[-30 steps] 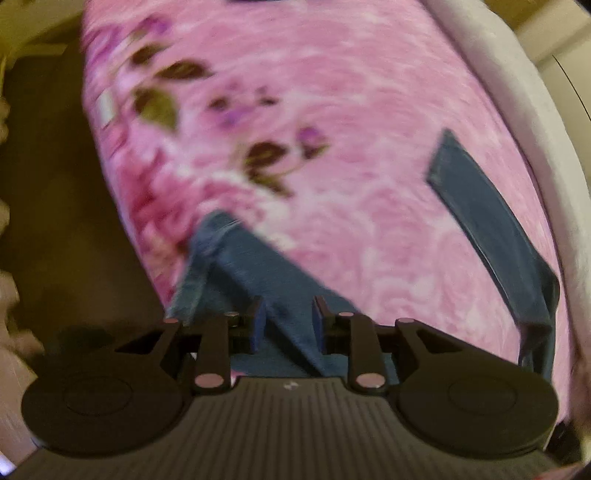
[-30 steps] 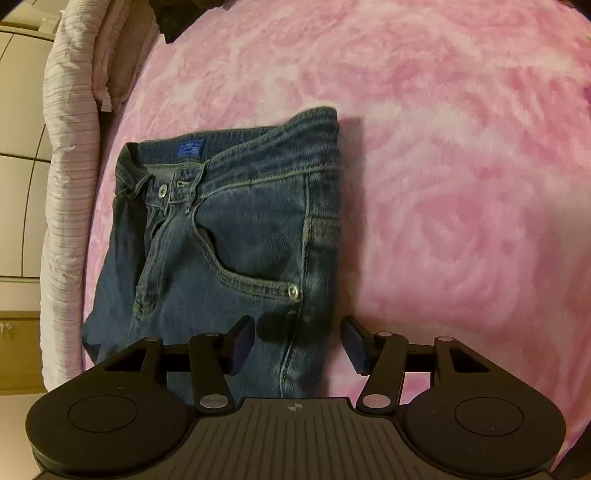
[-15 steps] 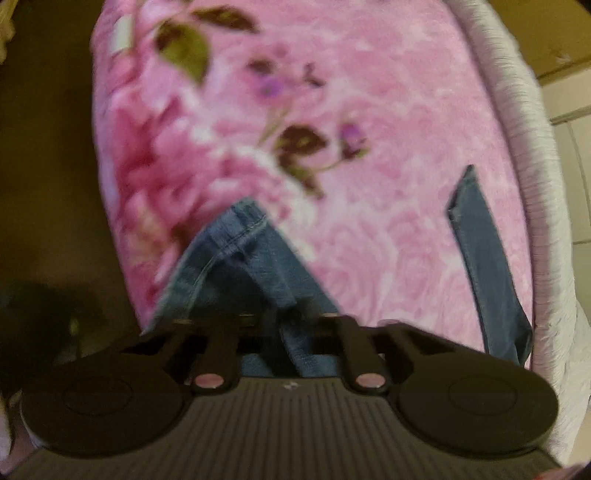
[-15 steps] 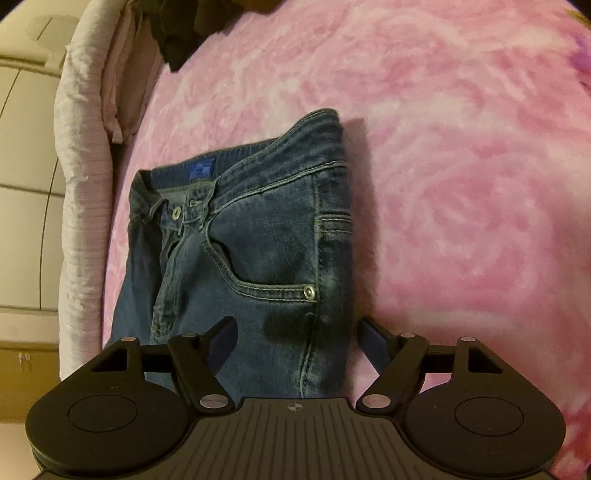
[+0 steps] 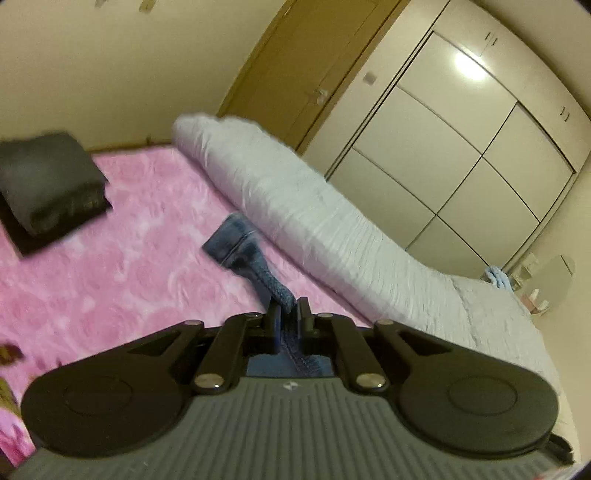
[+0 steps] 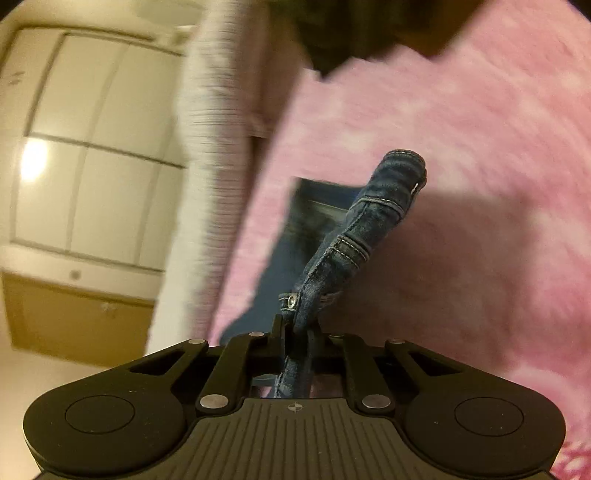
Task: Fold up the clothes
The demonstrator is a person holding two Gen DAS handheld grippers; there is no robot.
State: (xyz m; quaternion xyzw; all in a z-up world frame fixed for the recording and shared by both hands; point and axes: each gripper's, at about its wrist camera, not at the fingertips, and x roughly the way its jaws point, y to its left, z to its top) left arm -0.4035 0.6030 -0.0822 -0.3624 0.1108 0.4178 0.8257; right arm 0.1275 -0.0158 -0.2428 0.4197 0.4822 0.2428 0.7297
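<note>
A pair of blue jeans (image 5: 236, 247) lies on the pink blanket (image 5: 110, 266) and is lifted at two places. In the left wrist view, a twisted band of denim runs from the bed up into my left gripper (image 5: 288, 306); its jaws are closing and the pads pinch the denim. In the right wrist view, the pocket and waist part of the jeans (image 6: 369, 218) hangs bunched above the blanket (image 6: 480, 184). It runs into my right gripper (image 6: 297, 325), whose jaws are closing and press on the fabric near a rivet.
A folded dark garment (image 5: 48, 184) sits on the blanket at the far left. A rolled white duvet (image 5: 295, 199) lines the bed's far side, with wardrobe doors (image 5: 461, 147) and a wooden door (image 5: 295, 74) beyond. Dark clothes (image 6: 369, 29) lie at the top of the right view.
Both grippers closed on the jeans and rose, pulling the denim up off the blanket. The left view swung from looking down at the bed to looking across the room.
</note>
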